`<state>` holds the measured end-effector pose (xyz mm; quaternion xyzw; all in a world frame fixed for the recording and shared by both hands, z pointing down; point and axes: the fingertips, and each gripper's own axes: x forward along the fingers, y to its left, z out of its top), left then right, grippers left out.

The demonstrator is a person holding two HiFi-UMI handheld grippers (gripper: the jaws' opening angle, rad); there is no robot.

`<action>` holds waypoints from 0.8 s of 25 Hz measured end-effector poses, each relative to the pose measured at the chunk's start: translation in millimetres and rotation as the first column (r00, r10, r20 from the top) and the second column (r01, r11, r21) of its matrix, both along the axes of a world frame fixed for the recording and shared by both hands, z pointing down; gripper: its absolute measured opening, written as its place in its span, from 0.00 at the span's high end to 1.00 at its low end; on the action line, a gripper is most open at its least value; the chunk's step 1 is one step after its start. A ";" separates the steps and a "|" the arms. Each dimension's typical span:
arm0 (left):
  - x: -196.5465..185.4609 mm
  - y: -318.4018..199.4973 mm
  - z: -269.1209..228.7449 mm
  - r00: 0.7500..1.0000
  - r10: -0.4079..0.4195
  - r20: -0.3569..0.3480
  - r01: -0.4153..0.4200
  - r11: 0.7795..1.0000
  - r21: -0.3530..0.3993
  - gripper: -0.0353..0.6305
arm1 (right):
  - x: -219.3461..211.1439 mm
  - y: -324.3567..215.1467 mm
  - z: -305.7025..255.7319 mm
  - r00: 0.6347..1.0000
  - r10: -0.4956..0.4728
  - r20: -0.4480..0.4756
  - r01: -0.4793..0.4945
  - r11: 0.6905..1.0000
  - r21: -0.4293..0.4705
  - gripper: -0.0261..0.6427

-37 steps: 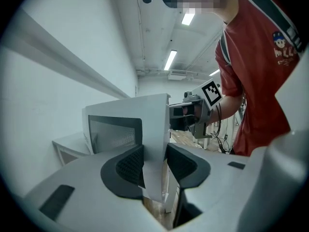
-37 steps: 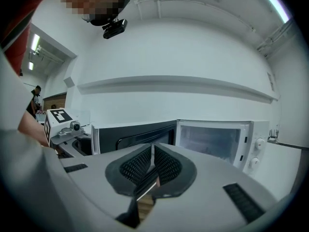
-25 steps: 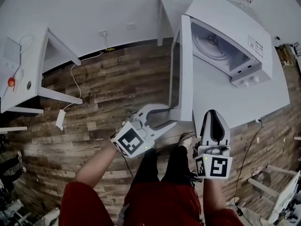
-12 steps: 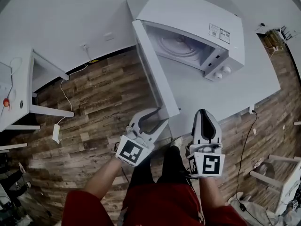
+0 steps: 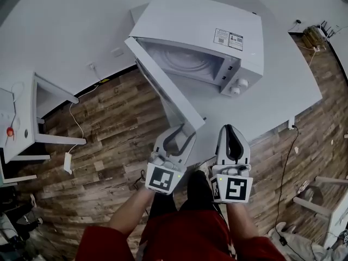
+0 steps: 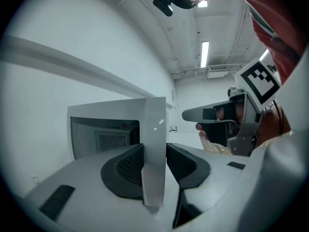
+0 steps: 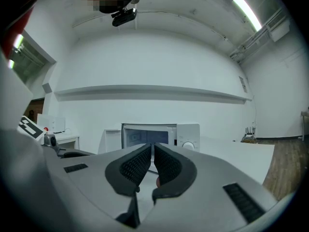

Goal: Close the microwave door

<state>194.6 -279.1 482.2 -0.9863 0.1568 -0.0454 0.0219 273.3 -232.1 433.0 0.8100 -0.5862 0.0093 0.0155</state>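
The white microwave [image 5: 217, 26] sits on a white table [image 5: 288, 86], and its door [image 5: 163, 86] is still open, so the inside shows. The left gripper [image 5: 180, 130] has its two fingers clamped on the loose edge of the door, one finger on each side. It held that edge a second ago too. Back then the door stuck out farther from the microwave. Now it has swung a little closer to the front, but there is still a big gap. The left gripper has gone along with the door. The right gripper [image 5: 231, 128] is just beside the left one, over the near edge of the table, and it has moved along the same way. Its fingers are almost together, with only a thin slit and nothing between them. The brown wood floor [image 5: 109, 124] is under the door.
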 end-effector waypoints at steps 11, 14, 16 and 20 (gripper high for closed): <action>66.6 -9.2 -4.9 0.996 -0.077 -0.048 0.075 0.997 -0.031 0.72 | 62.0 11.4 -2.1 0.999 0.050 0.013 -0.050 0.999 0.011 0.90; 80.8 -13.0 -5.7 0.995 -0.086 -0.054 0.084 0.996 -0.031 0.72 | 76.5 12.7 -0.8 0.998 0.061 0.016 -0.061 0.998 0.008 0.90; 89.8 -15.6 -6.7 0.994 -0.088 -0.059 0.087 0.996 -0.019 0.72 | 85.1 11.8 -0.3 0.998 0.065 0.016 -0.065 0.998 0.007 0.90; 104.9 -20.3 -5.6 0.994 -0.095 -0.049 0.095 0.995 -0.014 0.72 | 101.3 7.1 1.6 0.998 0.062 0.015 -0.062 0.998 -0.001 0.90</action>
